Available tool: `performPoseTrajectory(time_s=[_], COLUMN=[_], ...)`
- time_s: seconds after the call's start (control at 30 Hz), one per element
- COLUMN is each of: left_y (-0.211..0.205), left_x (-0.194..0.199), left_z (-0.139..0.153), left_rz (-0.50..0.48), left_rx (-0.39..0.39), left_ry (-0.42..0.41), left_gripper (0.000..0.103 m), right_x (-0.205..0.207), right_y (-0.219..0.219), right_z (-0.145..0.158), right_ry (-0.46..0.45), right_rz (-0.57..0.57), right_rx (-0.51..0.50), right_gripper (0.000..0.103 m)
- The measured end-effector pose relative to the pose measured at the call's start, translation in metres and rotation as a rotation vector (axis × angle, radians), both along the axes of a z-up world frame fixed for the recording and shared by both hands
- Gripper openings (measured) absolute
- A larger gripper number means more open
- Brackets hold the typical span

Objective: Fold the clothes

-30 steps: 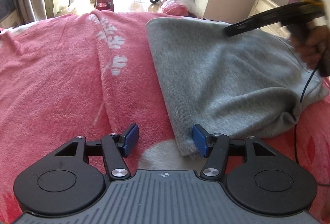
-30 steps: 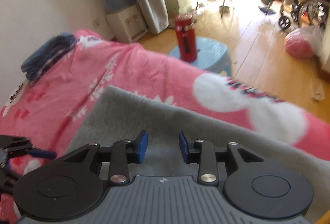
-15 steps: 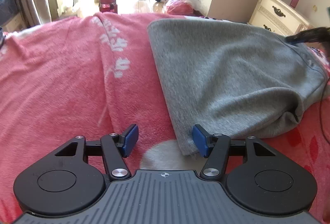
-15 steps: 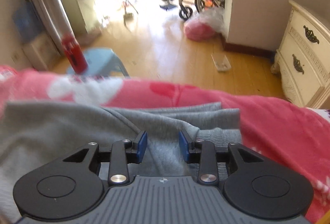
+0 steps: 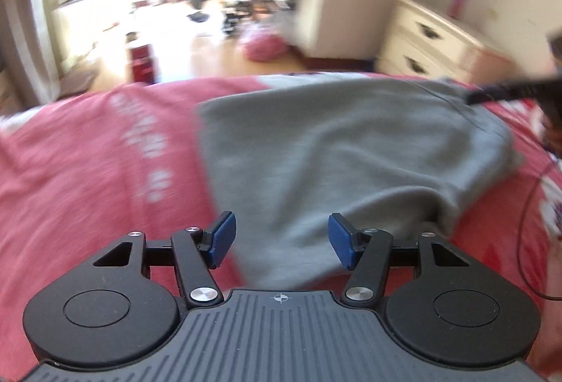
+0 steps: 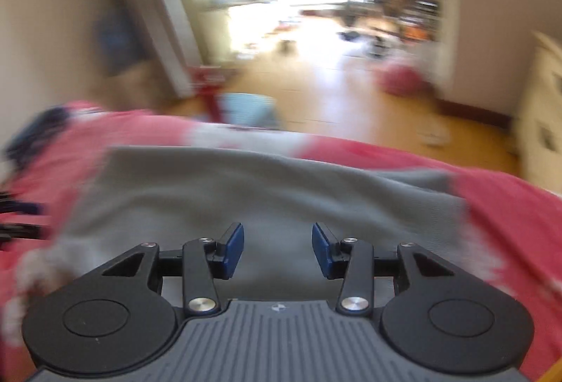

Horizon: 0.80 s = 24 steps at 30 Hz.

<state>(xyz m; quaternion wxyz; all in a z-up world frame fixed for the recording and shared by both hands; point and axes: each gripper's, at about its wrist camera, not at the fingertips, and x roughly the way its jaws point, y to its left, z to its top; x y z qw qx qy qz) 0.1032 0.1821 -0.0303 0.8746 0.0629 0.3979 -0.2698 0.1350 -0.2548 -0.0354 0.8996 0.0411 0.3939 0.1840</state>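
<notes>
Both grippers hover, fingers apart and gripping nothing: left gripper (image 5: pixel 281 239) and right gripper (image 6: pixel 277 250), just widened, over the grey garment (image 5: pixel 337 150), likely repositioning for another fold.

both tongs look alike: the left tongs (image 5: pixel 281 239) and right tongs (image 6: pixel 277 250) have black linkage arms with silver screws, blue ribbed pads (image 5: pixel 222 239), round black discs and a grey ridged housing bearing a small crosshair mark.
</notes>
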Motion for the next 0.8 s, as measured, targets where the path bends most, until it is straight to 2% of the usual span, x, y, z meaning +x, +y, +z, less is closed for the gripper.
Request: performPoseTrajectory(time_s=[0.13, 0.27, 0.4, 0.47, 0.63, 0.7, 0.8], left_y=[-0.029, -0.049, -0.057, -0.060, -0.070, -0.072, -0.079], left_x=[-0.009, -0.022, -0.031, -0.034, -0.038, -0.038, -0.041], left_z=[-0.011, -0.021, -0.026, -0.029, -0.035, -0.036, -0.039], left_rz=[-0.105, -0.190, -0.234, -0.247, -0.260, -0.249, -0.246], left_rx=[0.051, 0.138, 0.197, 0.218, 0.255, 0.240, 0.271], left_ry=[-0.026, -0.081, -0.129, -0.145, -0.171, -0.170, -0.206], left_gripper=[0.058, 0.058, 0.056, 0.049, 0.045, 0.043, 0.039], right_x=[-0.012, -0.030, -0.050, -0.062, -0.083, -0.089, -0.100], right_y=[0.067, 0.111, 0.126, 0.134, 0.152, 0.160, 0.171], right_z=[-0.002, -0.015, -0.014, -0.011, -0.014, -0.019, -0.028], right_ry=[0.013, 0.014, -0.013, -0.055, -0.101, -0.111, -0.139], right_rz=[0.225, 0.375, 0.453, 0.500, 0.594, 0.619, 0.654], right_rx=[0.050, -0.020, -0.051, -0.069, -0.115, -0.155, -0.238], right_gripper=[0.046, 0.046, 0.045, 0.044, 0.043, 0.042, 0.040])
